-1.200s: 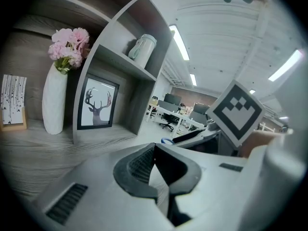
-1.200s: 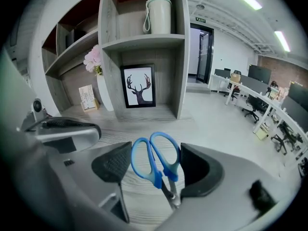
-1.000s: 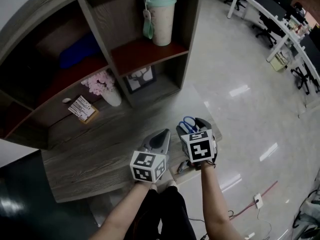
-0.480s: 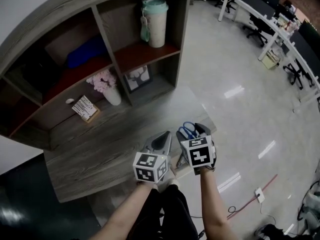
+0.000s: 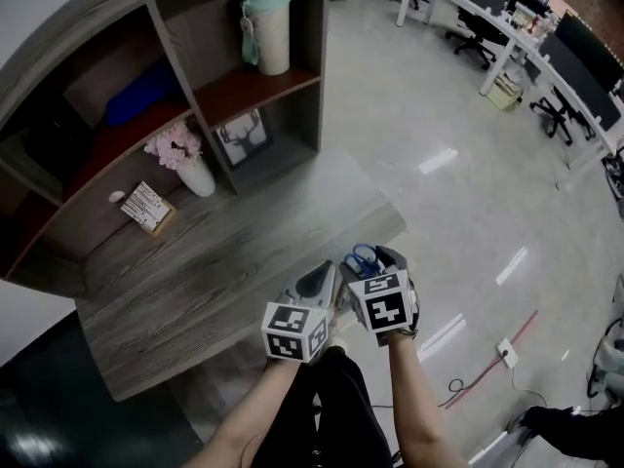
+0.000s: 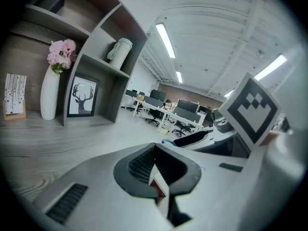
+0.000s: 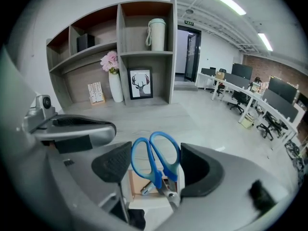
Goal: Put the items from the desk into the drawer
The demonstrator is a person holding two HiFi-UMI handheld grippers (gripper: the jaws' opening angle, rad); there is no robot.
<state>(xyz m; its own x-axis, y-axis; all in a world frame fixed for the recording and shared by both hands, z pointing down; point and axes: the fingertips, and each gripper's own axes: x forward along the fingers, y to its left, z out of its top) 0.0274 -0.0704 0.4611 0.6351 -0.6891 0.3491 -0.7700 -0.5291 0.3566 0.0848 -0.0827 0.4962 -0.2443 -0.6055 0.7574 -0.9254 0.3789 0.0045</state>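
The right tongs point(image 7: 156, 165) grip a pair of blue-handled scissors point(image 7: 153, 170). The handle loops stand up between the two dark pads and the blades point down towards the person. Just below the blades, under these tongs, lies the open drawer point(image 7: 137, 179), with a brown floor and a pale rim; a small item lies in it, too small to identify. The left tongs point(image 6: 155, 165) are just beside the right pair, on their left, with their pads closed together and nothing clearly between them. Both pairs hover over the near edge of the grey wood-grain tabletop point(image 5: 214, 261), which stretches away ahead of them. At the tabletop's far side, well ahead of the tongs and to their left, a small printed card point(image 5: 146, 206) leans next to a white vase of pink flowers point(image 5: 190, 169). A framed deer picture point(image 5: 239, 136) stands in the bottom compartment of the shelf unit point(image 5: 314, 115). On the shelf above the picture sits a pale green lidded cup point(image 5: 268, 27). Far to the right of the tongs, across shiny floor, stand rows of office desks and chairs point(image 5: 507, 57).
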